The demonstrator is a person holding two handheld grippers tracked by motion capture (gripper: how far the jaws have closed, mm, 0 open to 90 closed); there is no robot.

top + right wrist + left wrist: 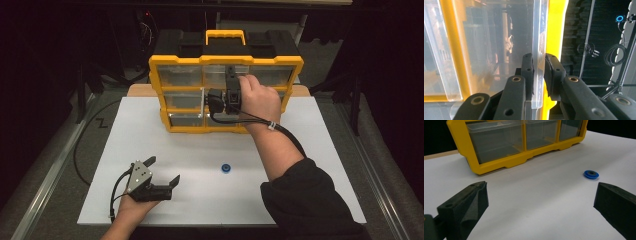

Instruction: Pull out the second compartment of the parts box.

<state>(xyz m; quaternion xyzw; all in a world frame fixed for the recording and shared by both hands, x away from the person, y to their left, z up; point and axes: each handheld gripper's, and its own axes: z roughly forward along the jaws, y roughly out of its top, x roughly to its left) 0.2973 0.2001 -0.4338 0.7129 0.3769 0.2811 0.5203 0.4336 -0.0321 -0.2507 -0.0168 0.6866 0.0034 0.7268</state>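
Field notes. My right claw [206, 101] was up at the yellow drawer cabinet [226, 60], which stood at the far edge of the tabletop [310, 165]. In the right gripper view the pads [527, 71] were clamped on the clear front lip of a drawer [538, 50], one pad each side of the plastic. From the high view it looked to be a middle-row drawer, drawn out a little from the frame; I could not tell how far.

My left claw [163, 172] rested near the tabletop's near left corner, jaws wide apart, holding nothing.

A small blue ring [226, 168] lay alone on the tabletop, between its centre and near edge, well apart from both claws and from the cabinet. In the left gripper view it sat ahead of the open jaws [591, 174].

Judgement: drawer gripped and started open; ring not yet picked up. What seemed left: finish the pull, fetch the ring, place it inside, push the drawer shut.

Contents: the clear drawers I could see through looked empty, though reflections made the upper rows uncertain.
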